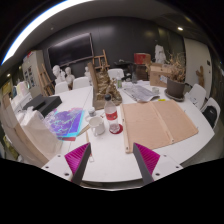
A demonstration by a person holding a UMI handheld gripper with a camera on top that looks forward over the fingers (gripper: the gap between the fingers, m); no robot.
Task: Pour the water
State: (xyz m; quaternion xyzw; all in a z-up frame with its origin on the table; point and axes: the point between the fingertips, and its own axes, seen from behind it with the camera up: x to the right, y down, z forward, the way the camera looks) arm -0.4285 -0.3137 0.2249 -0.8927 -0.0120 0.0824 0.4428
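A clear bottle with a red label and white cap (111, 113) stands upright on the white table (110, 150), ahead of my fingers and slightly toward the left one. Just left of it sits a small pale cup (98, 127). My gripper (112, 160) is open, its magenta pads (77, 156) wide apart with only bare tabletop between them. The bottle is well beyond the fingertips.
A brown board (160, 122) lies on the table to the right of the bottle. An iridescent sheet (66, 122) lies to the left. Papers, a dried plant (105, 88) and chairs stand farther back. Boxes are stacked at the back right.
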